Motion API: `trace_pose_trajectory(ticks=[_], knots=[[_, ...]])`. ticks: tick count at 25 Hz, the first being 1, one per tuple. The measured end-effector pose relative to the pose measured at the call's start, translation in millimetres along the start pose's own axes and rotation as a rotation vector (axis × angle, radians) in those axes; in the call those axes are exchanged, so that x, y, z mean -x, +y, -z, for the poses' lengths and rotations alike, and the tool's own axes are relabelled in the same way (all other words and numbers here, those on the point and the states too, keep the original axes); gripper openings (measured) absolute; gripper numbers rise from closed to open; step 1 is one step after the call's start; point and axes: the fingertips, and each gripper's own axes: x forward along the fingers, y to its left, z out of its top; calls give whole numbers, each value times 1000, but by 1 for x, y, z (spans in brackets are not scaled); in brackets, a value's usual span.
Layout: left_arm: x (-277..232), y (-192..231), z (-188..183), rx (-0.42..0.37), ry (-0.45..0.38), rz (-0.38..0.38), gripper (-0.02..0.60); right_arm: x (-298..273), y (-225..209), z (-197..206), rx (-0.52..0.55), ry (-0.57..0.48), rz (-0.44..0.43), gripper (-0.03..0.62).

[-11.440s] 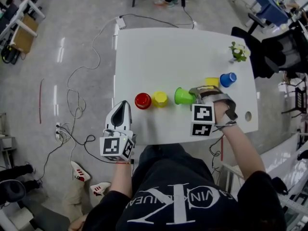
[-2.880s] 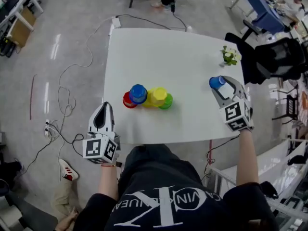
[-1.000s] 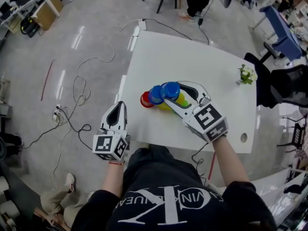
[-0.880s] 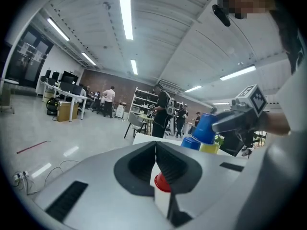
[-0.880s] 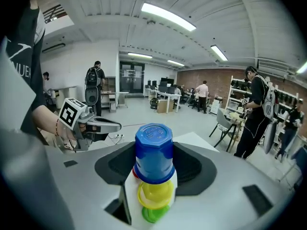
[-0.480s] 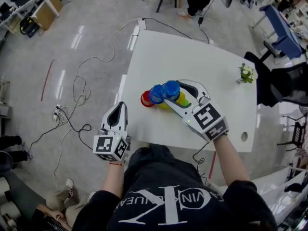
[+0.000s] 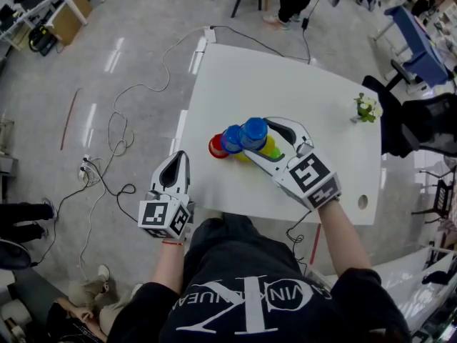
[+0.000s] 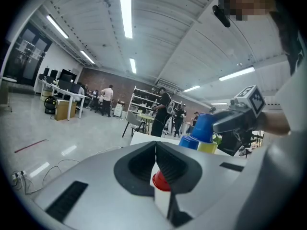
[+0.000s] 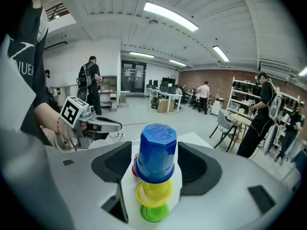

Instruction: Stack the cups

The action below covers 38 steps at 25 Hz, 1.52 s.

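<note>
Seemingly you're at the end of the stack: the top blue cup sits upside-down on the yellow cup, with the green cup just below it in the right gripper view. The second blue cup is just beside it and the red cup is at the far end of the cluster. No loose cup shows anywhere else on the table, so I judge nothing is left to fetch. Your right gripper has just been opening. Its jaws stand wide on either side of the top blue cup, with a gap at each pad, so the cup looks released. Your left gripper hangs off the table's near edge, jaws closed together on nothing. What's left, I'd say, is drawing the right gripper back without nudging the pile
</note>
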Motion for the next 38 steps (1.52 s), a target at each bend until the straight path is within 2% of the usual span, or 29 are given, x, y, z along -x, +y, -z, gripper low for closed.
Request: trace_pose_trajectory(ticks=[8,12,19,22,29,38], knots=[[-2,0,-3,-9,-7,1,5,19,-6,7,-65,-34,27,325],[-4,-2,-9,-16,-11,9,5,37,-15,14,-153,-72,69,292],[-8,-9,-16,-35,-20,31,5,64,-26,24,-244,-156,165,117],[-10,-12,-20,-51,-26,41,5,73,-30,26,-278,-207,215,10],[-10,-17,-34,-92,-47,61,5,82,-32,30,-335,-304,270,9],[-6,-20,-55,-122,-91,70,5,87,-32,27,-346,-350,317,9]])
